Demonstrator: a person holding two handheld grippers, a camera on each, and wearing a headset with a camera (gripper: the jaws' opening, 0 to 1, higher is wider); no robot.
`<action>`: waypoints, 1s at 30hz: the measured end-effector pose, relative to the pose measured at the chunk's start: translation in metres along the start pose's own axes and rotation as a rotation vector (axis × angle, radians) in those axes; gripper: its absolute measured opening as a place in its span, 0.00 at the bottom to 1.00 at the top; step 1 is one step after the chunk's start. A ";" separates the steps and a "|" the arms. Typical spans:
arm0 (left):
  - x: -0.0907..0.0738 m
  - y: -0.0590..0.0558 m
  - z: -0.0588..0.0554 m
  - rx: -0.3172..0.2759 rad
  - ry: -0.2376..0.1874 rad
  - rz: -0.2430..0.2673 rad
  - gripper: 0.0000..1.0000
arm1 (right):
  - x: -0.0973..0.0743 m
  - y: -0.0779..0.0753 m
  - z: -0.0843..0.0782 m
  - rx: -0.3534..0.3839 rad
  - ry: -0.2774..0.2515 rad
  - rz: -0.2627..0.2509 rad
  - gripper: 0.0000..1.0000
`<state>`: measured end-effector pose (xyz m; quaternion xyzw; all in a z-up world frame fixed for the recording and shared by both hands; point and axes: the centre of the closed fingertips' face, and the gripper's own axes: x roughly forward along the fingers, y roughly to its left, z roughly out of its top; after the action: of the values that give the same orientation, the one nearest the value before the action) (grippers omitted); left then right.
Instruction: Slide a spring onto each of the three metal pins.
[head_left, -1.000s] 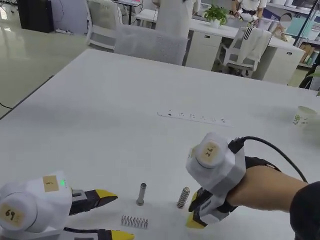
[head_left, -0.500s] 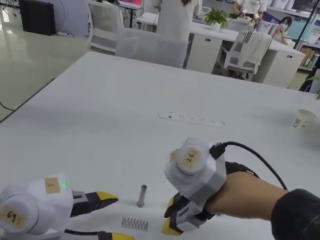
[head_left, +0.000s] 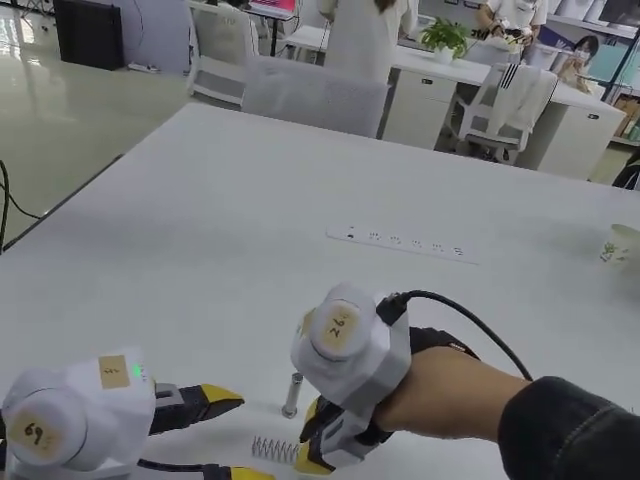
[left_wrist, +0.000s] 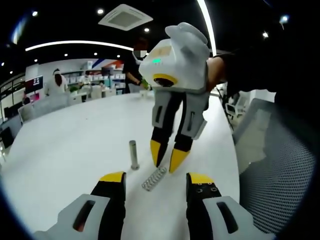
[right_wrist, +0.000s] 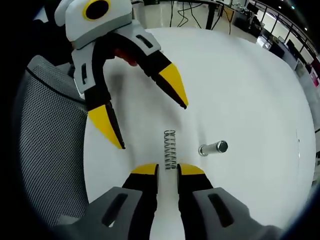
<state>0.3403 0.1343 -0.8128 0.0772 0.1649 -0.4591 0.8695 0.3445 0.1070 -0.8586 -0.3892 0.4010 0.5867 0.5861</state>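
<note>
The left gripper (head_left: 230, 436) is low on the left in the head view, over the white table (head_left: 250, 200), its jaws spread wide and holding nothing. Just ahead of its tips, in line with the gap between them, the spring (left_wrist: 154, 178) lies flat on the table. Near the spring's far side the pin (left_wrist: 133, 155) stands upright, not touching it. The right gripper (right_wrist: 168, 170) points down at the spring from the right. Its jaws stand a little apart, wider than the coil, and the spring's near end lies at the gap between their tips, unclamped. Farther back a power strip (head_left: 405, 245) lies on the table, and a cup (head_left: 620, 243) stands at the far right.
</note>
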 end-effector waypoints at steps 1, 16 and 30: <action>0.000 0.000 0.000 0.000 0.000 0.000 0.42 | 0.001 0.000 0.000 -0.001 0.001 0.001 0.12; 0.001 -0.002 0.000 0.004 0.002 -0.006 0.41 | 0.006 -0.001 -0.005 -0.030 0.029 -0.012 0.08; 0.011 -0.019 0.002 0.026 0.009 -0.068 0.35 | -0.027 0.018 -0.016 -0.036 0.048 0.028 0.08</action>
<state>0.3310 0.1148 -0.8147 0.0849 0.1656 -0.4901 0.8515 0.3262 0.0823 -0.8388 -0.4079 0.4097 0.5924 0.5611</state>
